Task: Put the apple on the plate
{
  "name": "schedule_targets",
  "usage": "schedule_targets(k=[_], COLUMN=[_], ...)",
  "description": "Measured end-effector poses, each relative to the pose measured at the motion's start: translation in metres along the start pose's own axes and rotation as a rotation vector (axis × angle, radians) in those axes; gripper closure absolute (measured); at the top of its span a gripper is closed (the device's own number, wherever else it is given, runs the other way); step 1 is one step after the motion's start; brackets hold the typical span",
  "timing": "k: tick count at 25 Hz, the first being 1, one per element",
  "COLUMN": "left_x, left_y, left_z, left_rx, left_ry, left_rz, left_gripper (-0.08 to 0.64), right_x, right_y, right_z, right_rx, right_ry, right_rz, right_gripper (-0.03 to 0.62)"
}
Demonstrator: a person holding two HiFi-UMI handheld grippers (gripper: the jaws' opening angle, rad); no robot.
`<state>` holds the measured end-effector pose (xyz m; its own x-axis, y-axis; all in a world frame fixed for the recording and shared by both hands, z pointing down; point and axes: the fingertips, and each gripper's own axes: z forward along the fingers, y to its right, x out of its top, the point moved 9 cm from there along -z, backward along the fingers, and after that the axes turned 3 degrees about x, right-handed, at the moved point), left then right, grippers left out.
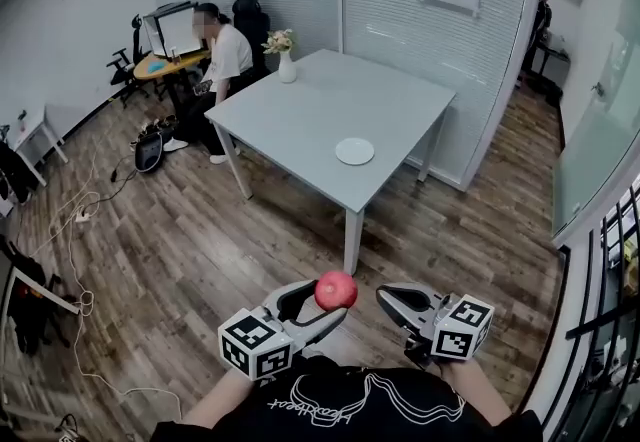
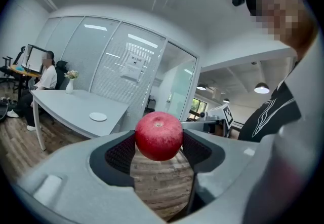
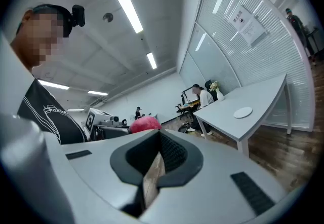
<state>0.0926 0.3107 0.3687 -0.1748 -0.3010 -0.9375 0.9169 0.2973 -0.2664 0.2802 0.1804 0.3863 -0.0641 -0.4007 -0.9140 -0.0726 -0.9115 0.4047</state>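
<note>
Two grippers were held low in front of the person, above the wooden floor (image 1: 180,240) and well apart from the bench (image 1: 300,110). The left gripper (image 1: 322,312) had the red apple (image 1: 336,290) pinched between its fingers (image 2: 117,153). The dark pads pressed on either side of the fruit, and the stem dimple faced up in the left gripper view. The right gripper (image 1: 392,297) sat just beside the left one and carried nothing. Its fingers (image 3: 174,153) were pressed together at the tips, with only a thin slit of floor showing between them. The apple hung in the air, close to the person's chest. On the grey bench lay a small white plate (image 1: 354,151), near the edge that faced the person. A white vase of flowers (image 1: 286,62) stood at the bench's far corner. Beyond it a seated person (image 1: 226,55) worked at a desk (image 1: 165,65).
</note>
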Motion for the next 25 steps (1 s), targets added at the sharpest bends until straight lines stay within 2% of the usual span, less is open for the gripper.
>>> schedule_targets(k=[4,12,18,25], left_x=[0.006,0.007,0.020,0.047], left_y=[-0.002,-0.026,-0.073,-0.149], left_z=[0.007,0.025,0.039,0.066], left_rx=[-0.013,-0.052,-0.077,-0.092], left_ry=[-0.003,-0.005,-0.004,-0.021], left_rz=[0.013,0.013,0.004,-0.008], left_gripper=[0.261,0.261,0.261,0.261], right_x=[0.006,0.003,0.018,0.038], right_y=[0.005,0.026,0.054,0.107], right_z=[-0.002,0.004,0.041,0.098], right_rx=[-0.003,-0.062,-0.078,-0.104], right_ry=[0.033,0.051,0.050,0.041], right_rz=[0.005,0.012,0.017,0.056], right_gripper=[0.584,0.584,0.584,0.584])
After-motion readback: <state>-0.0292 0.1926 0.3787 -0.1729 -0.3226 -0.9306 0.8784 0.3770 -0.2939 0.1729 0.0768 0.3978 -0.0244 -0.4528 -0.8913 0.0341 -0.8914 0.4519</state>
